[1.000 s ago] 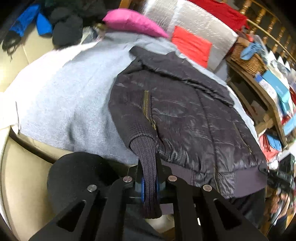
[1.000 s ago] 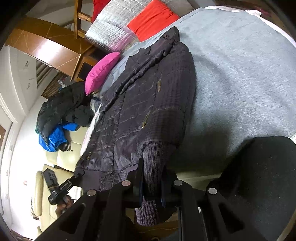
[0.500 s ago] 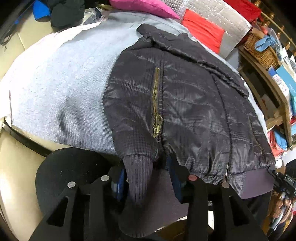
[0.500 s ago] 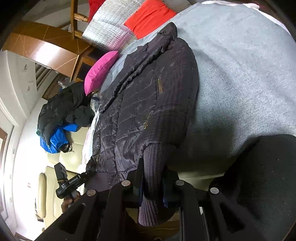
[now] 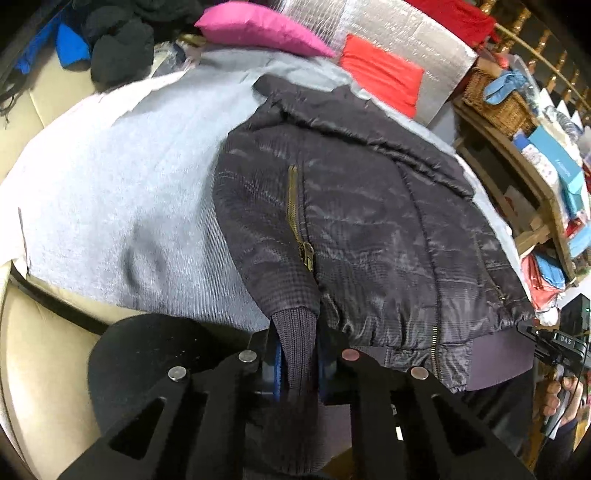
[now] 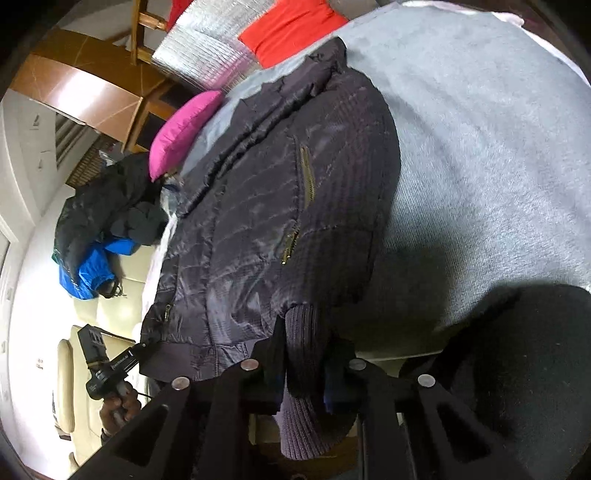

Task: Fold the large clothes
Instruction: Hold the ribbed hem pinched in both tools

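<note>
My feeds look dim indoors; fisheye bending darkens the corners, soft blur smears the edges, and sheen glints off the jacket (image 5: 369,229).

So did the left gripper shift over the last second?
Yes. The left gripper, shut on the ribbed cuff, swung: the pink cushion slid up toward the top edge, then came back down.

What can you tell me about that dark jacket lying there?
The dark jacket looks like shiny quilted padding with ribbed knit cuffs and hem. Brass-coloured zippers run on its front panels, and the collar points toward the pink cushion. It lies flat on a grey blanket, both sleeves folded over the body. The left tool pinches one knit cuff; the right tool pinches the other.
</note>
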Demonstrator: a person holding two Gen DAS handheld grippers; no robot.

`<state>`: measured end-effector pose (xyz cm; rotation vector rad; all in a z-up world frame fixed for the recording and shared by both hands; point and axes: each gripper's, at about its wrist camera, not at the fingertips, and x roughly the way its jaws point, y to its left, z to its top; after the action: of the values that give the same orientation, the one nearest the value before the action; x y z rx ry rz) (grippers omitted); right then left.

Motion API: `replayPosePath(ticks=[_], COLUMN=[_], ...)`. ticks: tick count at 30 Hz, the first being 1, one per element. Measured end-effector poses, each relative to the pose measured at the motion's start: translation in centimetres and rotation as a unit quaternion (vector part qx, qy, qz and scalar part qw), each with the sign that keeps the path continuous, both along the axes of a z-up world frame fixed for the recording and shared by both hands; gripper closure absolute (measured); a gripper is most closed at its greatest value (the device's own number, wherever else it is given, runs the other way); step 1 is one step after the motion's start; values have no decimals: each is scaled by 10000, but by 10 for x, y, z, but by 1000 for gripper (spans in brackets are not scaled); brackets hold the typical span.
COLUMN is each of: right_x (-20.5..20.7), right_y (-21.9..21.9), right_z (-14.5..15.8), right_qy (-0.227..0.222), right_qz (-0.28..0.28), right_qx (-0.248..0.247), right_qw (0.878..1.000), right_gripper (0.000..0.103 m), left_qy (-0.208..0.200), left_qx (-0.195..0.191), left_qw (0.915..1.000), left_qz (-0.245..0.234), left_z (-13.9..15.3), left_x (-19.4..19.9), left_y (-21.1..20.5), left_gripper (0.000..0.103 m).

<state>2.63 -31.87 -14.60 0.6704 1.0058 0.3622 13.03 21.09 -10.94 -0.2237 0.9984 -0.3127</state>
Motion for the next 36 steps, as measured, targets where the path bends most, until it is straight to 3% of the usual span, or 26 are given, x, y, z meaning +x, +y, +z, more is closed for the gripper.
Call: replayPosePath(ticks=[7, 16, 22, 36], right_x=[-13, -21, -19, -20], right_y=[-10, -17, -23, -24], right_z=[22, 22, 25, 31], right_qy=[-370, -396, -432, -491], right_qz=[1, 2, 8, 44], right_qx=[414, 539, 537, 457], right_qw=[9985, 9978, 9976, 9977], right_gripper=[87, 87, 87, 87], left_qy=[-275, -217, -335, -432], left_qx=[-476, -344, -22, 33], left_qw=[9984, 9992, 9994, 9988], left_qz=[104, 43, -74, -212], left_z=[25, 24, 27, 29], left_x=[-7, -9, -8, -7], left_y=[22, 17, 6, 15], left_gripper=[90, 90, 90, 90])
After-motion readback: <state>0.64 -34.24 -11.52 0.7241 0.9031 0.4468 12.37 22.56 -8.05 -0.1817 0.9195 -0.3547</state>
